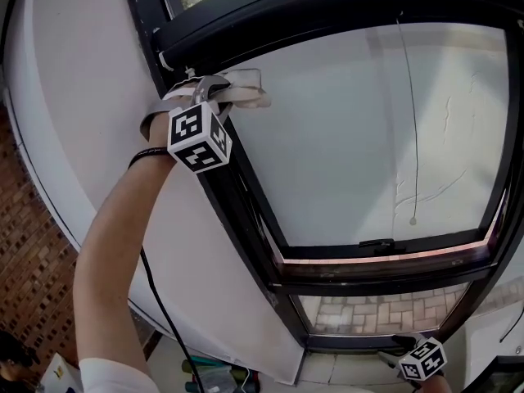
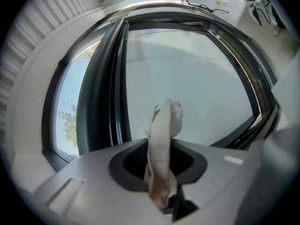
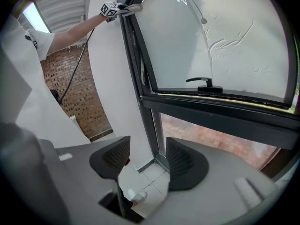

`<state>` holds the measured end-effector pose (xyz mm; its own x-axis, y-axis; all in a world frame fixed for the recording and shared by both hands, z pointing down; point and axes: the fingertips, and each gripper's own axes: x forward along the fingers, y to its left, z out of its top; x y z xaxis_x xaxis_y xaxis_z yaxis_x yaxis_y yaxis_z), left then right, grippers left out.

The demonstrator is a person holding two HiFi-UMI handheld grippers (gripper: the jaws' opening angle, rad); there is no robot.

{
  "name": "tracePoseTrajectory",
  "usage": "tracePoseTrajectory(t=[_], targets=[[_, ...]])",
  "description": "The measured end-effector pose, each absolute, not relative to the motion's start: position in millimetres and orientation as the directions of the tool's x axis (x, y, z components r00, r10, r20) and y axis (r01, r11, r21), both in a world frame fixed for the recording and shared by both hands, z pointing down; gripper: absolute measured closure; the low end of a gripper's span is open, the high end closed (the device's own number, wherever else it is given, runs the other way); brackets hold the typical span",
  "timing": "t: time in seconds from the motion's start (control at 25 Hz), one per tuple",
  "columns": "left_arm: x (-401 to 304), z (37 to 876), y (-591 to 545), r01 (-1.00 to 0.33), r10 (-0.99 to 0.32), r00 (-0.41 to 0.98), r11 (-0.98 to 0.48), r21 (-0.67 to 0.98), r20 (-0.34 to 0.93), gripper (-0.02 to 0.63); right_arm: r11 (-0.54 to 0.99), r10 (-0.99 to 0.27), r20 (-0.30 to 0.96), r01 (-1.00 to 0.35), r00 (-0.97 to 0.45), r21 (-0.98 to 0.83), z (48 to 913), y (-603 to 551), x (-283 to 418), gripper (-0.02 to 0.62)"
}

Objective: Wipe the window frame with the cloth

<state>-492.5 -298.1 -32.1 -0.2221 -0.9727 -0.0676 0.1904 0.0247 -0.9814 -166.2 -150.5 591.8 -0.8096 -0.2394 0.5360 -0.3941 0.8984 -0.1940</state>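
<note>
Left arm: the bare forearm [image 1: 110, 236] is stretched up from the lower left of the head view to the upper left corner of the window. A dark band [image 1: 151, 155] sits at the wrist, and a black cable [image 1: 164, 309] hangs down below the arm.
Left gripper: the left gripper [image 1: 211, 88] is held high at that corner, its marker cube [image 1: 199, 137] facing the camera.
Left fingers: the dark fingers [image 2: 124, 165] are closed on the cloth [image 2: 164, 125], which fills the gap between them.
Cloth, place: in the head view the cloth [image 1: 244, 97] lies at the pane's upper left corner, just under the dark top bar of the window frame [image 1: 246, 211]. Whether it presses on the bar or on the glass cannot be told.
Cloth, axis: it is a pale, bunched strip. Its long axis runs along the fingers and out past their tips, with a crumpled free end toward the glass pane [image 2: 197, 78]. From the head it points right from the gripper, along the top bar.
Right gripper: the right gripper [image 1: 417, 359] is low at the bottom right edge of the head view, well apart from the left one and near the frame's lower part.
Right fingers: the ribbed fingers [image 3: 115, 156] stand apart with nothing gripped. Pale floor tiles [image 3: 150, 179] and the foot of the frame show through the gap.
Window: the dark window frame [image 3: 140, 74] holds a whitish upper pane with a black handle [image 3: 201, 82] on its bottom bar. The smaller lower pane [image 1: 368, 309] shows brick paving.
Surroundings: a white wall [image 1: 82, 97] lies left of the frame, and a brick wall [image 3: 79, 93] beyond it.
</note>
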Motion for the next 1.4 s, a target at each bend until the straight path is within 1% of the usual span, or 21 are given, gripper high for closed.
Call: tracePoseTrajectory(t=[0.16, 0.28, 0.64, 0.8, 0.92, 1.08, 1.2, 1.28, 1.4], targets=[[-514.6, -36.3, -297.3, 0.209, -0.958, -0.277, 0.010, -0.978, -0.069, 0.489, 0.888, -0.267, 0.532, -0.420, -0.803, -0.189, 587.9, -147.9, -167.2, 0.353], [-524.3, -40.4, -293.6, 0.184, -0.950, -0.307, 0.004, -0.983, -0.061, 0.489, 0.882, -0.279, 0.534, -0.433, -0.798, -0.186, 586.6, -143.3, -168.6, 0.353], [-523.0, -37.1, -270.6, 0.235, -0.951, -0.292, 0.030, -0.972, -0.100, 0.492, 0.868, -0.296, 0.548, -0.460, -0.782, -0.187, 588.6, -127.8, -171.6, 0.353], [-518.9, -30.8, -250.2, 0.196, -0.958, -0.267, 0.050, -0.979, -0.103, 0.492, 0.867, -0.293, 0.564, -0.464, -0.772, -0.185, 589.5, -115.8, -173.8, 0.353], [-500.7, -19.2, -228.8, 0.112, -0.976, -0.186, 0.094, -0.989, -0.114, 0.492, 0.859, -0.298, 0.579, -0.478, -0.759, -0.183, 590.1, -107.5, -171.1, 0.353], [-450.7, 22.4, -194.5, -0.048, -0.993, 0.026, 0.116, -0.992, -0.117, 0.491, 0.863, -0.297, 0.607, -0.479, -0.737, -0.160, 585.5, -101.6, -171.1, 0.353], [-404.4, 83.6, -168.5, -0.187, -0.976, 0.204, 0.042, -0.981, -0.080, 0.491, 0.852, -0.332, 0.614, -0.507, -0.716, -0.131, 575.2, -104.9, -157.4, 0.353], [-379.8, 129.9, -155.0, -0.280, -0.963, 0.263, -0.028, -0.959, -0.049, 0.489, 0.827, -0.372, 0.607, -0.548, -0.702, -0.126, 567.4, -103.0, -141.1, 0.353], [-348.9, 197.0, -137.8, -0.458, -0.944, 0.330, -0.138, -0.878, -0.024, 0.490, 0.797, -0.435, 0.590, -0.596, -0.681, -0.100, 550.4, -95.8, -110.9, 0.353]])
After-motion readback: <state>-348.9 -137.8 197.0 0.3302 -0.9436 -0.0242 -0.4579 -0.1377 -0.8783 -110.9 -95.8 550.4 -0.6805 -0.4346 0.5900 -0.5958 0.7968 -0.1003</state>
